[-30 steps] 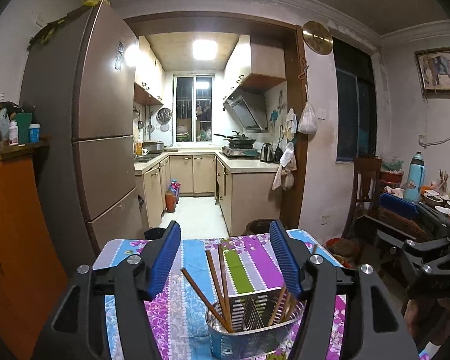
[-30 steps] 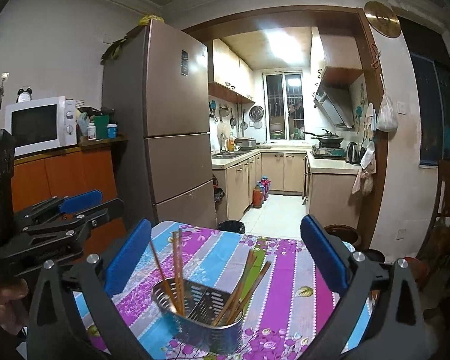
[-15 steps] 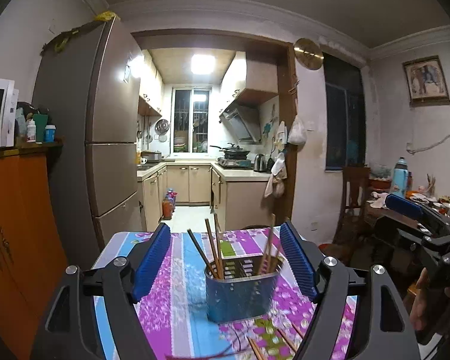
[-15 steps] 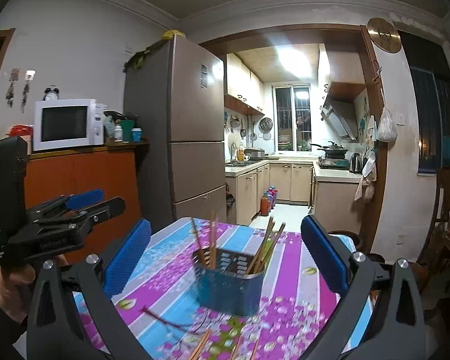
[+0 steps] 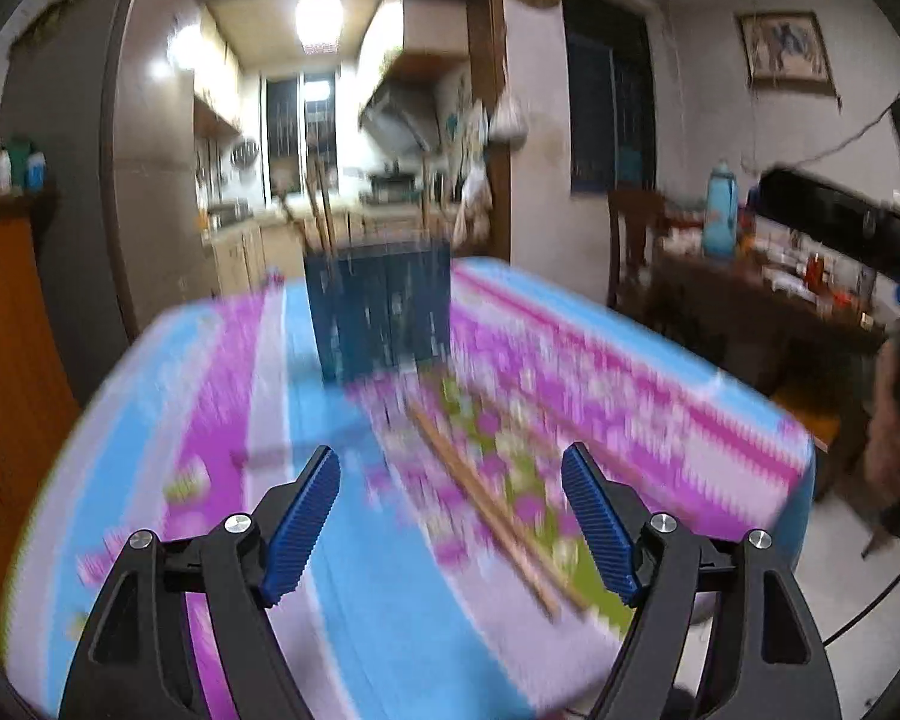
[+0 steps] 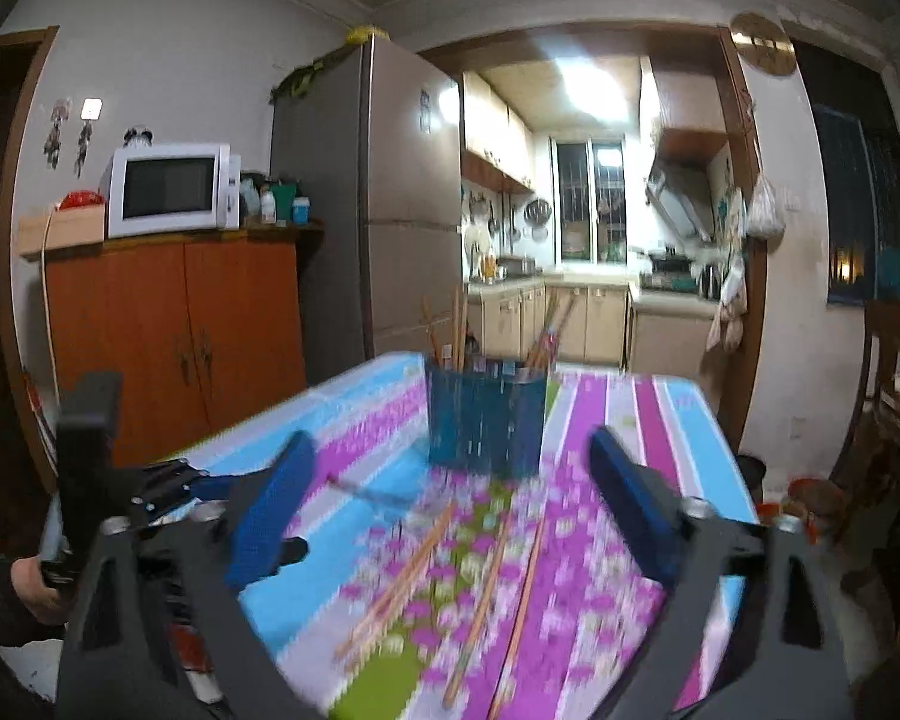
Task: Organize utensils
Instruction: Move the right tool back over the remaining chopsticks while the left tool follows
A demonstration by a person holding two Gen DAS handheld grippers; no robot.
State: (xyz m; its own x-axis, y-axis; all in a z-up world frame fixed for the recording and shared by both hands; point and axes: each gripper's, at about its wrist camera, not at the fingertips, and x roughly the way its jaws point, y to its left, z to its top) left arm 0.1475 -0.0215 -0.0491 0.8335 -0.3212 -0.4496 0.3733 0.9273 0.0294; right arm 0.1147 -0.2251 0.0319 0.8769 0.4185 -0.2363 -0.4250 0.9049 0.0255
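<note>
Both grippers, left (image 5: 450, 516) and right (image 6: 450, 504), gape wide and empty over loose wooden chopsticks (image 6: 486, 570); beyond them, the blue perforated metal holder (image 6: 485, 417) is part-filled.

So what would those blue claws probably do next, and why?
Probably lower the left gripper onto the loose chopsticks on the tablecloth. Both it and the right gripper are open and empty, several sticks lie flat, and the utensil holder already has some standing in it.

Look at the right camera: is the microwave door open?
No, the white microwave on the orange cabinet has its dark door shut flat against its front.
</note>
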